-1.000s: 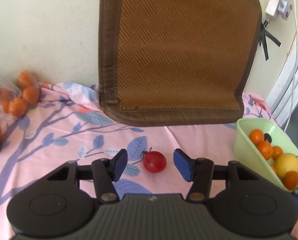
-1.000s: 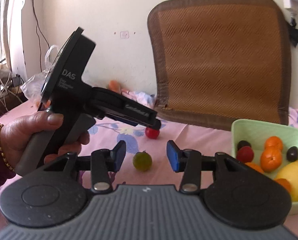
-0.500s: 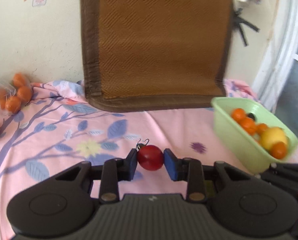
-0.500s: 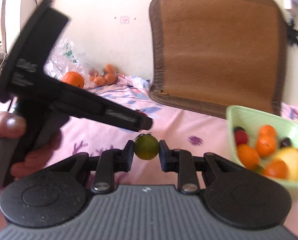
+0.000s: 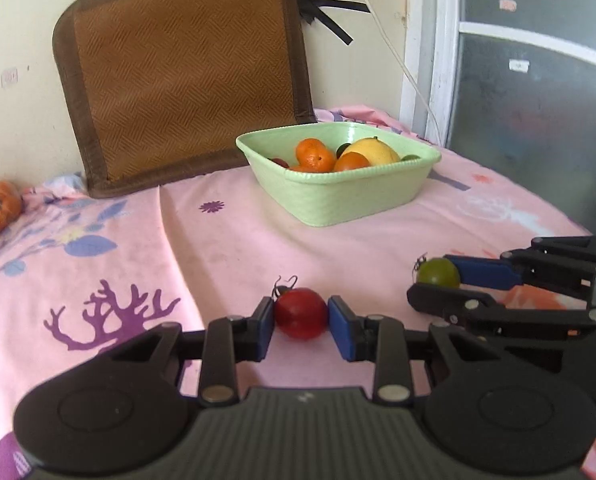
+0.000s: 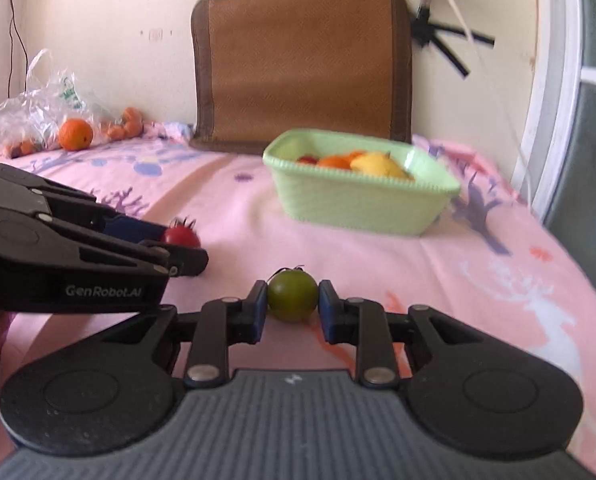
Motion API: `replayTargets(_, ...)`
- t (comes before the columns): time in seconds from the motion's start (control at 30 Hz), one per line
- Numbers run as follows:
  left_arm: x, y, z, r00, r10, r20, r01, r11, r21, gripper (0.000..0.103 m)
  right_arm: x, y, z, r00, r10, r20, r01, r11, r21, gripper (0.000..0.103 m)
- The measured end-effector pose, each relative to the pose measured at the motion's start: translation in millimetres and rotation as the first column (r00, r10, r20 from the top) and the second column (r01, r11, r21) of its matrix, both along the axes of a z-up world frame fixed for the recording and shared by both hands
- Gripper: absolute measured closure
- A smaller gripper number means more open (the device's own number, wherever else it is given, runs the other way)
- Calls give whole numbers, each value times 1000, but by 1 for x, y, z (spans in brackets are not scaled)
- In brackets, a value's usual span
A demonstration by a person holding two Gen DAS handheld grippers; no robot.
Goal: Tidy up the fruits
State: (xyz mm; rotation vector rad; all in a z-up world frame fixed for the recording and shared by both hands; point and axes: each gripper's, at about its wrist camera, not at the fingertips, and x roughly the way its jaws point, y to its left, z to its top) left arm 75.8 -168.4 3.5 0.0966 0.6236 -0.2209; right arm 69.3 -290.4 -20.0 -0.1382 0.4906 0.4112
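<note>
My left gripper (image 5: 301, 322) is shut on a red tomato (image 5: 300, 313) and holds it above the pink cloth. My right gripper (image 6: 292, 308) is shut on a green tomato (image 6: 292, 295). In the left wrist view the right gripper (image 5: 438, 280) with the green tomato (image 5: 438, 273) is at the right. In the right wrist view the left gripper (image 6: 182, 246) with the red tomato (image 6: 180, 236) is at the left. A light green basket (image 5: 338, 196) holding oranges and a yellow fruit stands ahead; it also shows in the right wrist view (image 6: 358, 200).
A brown woven cushion (image 5: 186, 76) leans on the wall behind the basket. A plastic bag (image 6: 38, 104) with oranges (image 6: 75, 134) lies at the far left. A window frame (image 5: 430, 60) and a white cable (image 5: 390, 52) are at the right.
Both grippers closed on their tomatoes, lifted them and swung right, so the basket now lies ahead of both.
</note>
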Motion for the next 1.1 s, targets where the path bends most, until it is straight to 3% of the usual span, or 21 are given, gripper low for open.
replayTargets(0.53,-4,4,-2,999,29,19,-29,999,-17,70,-11,-7,-1,1000,-5,-4,5,1000,27,72)
replayTargets(1.1,-6,7,-2,999,38,20,-38,999,-23,66,-9,-11,-1,1000,-28,-9,29,999,38,63)
